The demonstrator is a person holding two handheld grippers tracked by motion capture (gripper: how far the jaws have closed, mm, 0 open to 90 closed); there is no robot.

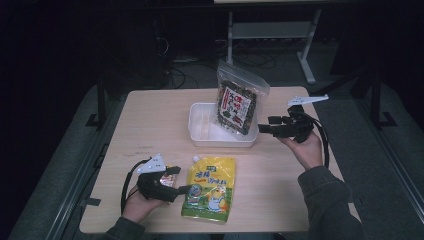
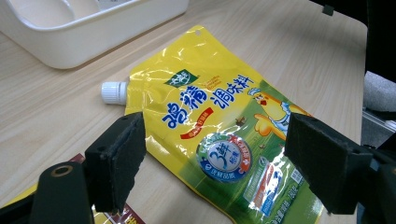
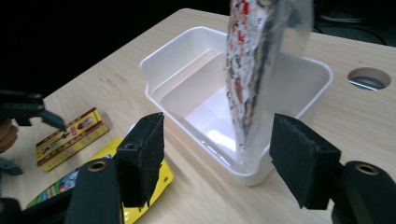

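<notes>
The wooden table (image 1: 150, 120) carries every item. A white plastic tray (image 1: 200, 131) sits near the far edge, towards the right. A clear zip bag of dark dried food (image 1: 239, 100) stands upright in the tray's right end, leaning against the right wall; its red-and-white label carries writing too small to read.

A yellow spouted pouch (image 1: 211, 189) lies flat near the near edge, at the middle. Its white screw cap (image 2: 113, 92) points towards the tray. The front shows large blue Chinese characters, a cartoon chicken, a small green brand badge and a round seal with a large "3". The finer print is unreadable.

A small red-and-yellow packet (image 3: 70, 136) lies just left of the pouch, near the left gripper; its text is illegible.

The left gripper (image 1: 184, 189) rests at the pouch's left edge. Its jaws stand apart, with the pouch between them on the table, the pads pressing nothing.

The right gripper (image 1: 264, 129) is held just right of the tray. Its jaws stand wide apart, aimed at the bag's lower edge without touching it.
</notes>
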